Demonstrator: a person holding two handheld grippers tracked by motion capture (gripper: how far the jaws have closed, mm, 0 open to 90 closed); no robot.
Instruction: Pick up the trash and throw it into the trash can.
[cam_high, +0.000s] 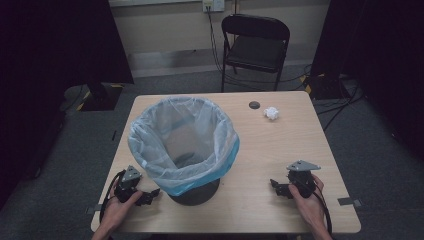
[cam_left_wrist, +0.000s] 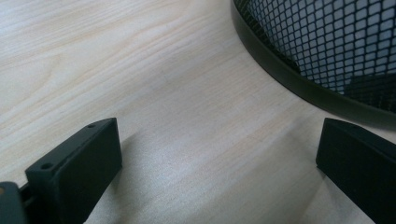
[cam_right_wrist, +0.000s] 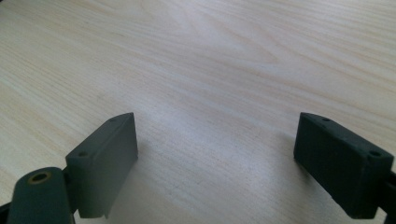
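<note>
Both hands rest at the near edge of the counter, each holding a tool. Between them, toward the left, stands the bin, a black mesh wastebasket lined with a pale translucent bag whose blue-tinted edge folds over the rim. It sits on the left half of the counter with its mouth open upward, probably so that rubbish can be dropped in from above. The crumpled paper, a small white ball, lies well apart from the bin near the far right corner, just beside a small dark round disc set in the surface.

The left tool lies just beside the bin's base, jaws spread wide and holding nothing; in the left gripper view its jaws frame bare wood with the bin's black rim and mesh curving in at the upper right. The right tool rests near the right front edge, jaws likewise wide apart and empty, bare wood grain between them in the right gripper view.

Open room lies across the right half of the counter, giving the right tool an unobstructed path toward the paper. Beyond the far edge stands a black folding chair, with cables on the grey floor.
</note>
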